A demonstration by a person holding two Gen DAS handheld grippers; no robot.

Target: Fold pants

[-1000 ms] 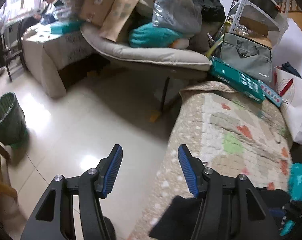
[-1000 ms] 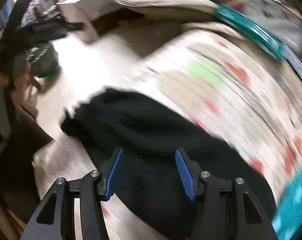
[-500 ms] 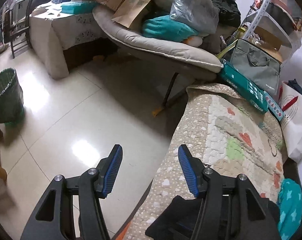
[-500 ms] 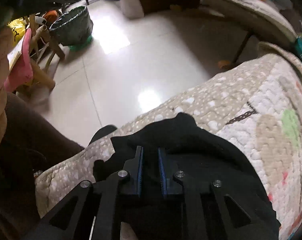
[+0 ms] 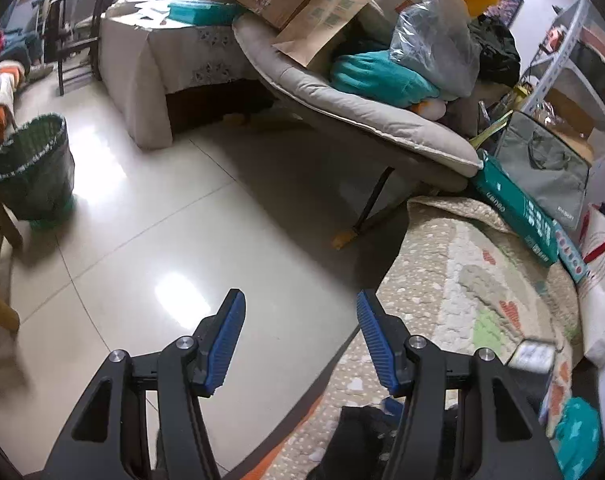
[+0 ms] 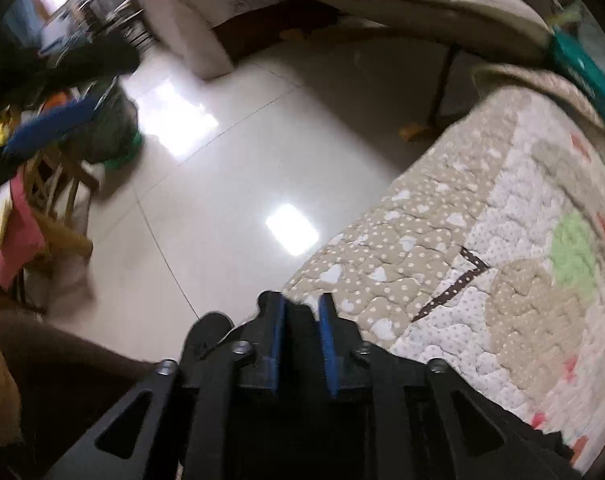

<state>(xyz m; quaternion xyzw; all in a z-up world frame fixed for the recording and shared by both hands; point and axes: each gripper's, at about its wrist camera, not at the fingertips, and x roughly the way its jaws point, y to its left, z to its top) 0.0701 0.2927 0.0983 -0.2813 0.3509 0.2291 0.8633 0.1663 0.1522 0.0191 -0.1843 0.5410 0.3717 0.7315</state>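
Since the shot a second back, the right gripper (image 6: 300,312) has gone from spread wide over the black pants (image 6: 302,340) to pinched down on them, and the quilt's edge is now filling the view where dark cloth used to be. So right now those blue pads are squeezing a fold of the black fabric between them, with only a narrow strip of cloth showing in the gap. More of the pants is bunching up under and behind the gripper body, trailing off toward the lower right over the quilted blanket (image 6: 482,280). Fabric is looking plain black and soft, kind of rumpled, no details I can make out since it's so dark.

Meanwhile the left gripper (image 5: 300,322) is hanging over the floor (image 5: 162,240) by the blanket's edge with its jaws standing wide apart and nothing between them. In that view a crumpled bit of the pants (image 5: 358,436) is peeking out below the right finger, lying on the blanket (image 5: 462,264) and not touching the pads.

Background is cluttered as ever: green bin (image 5: 32,168) off to the left, lounge chair (image 5: 354,104) piled with boxes and bags.
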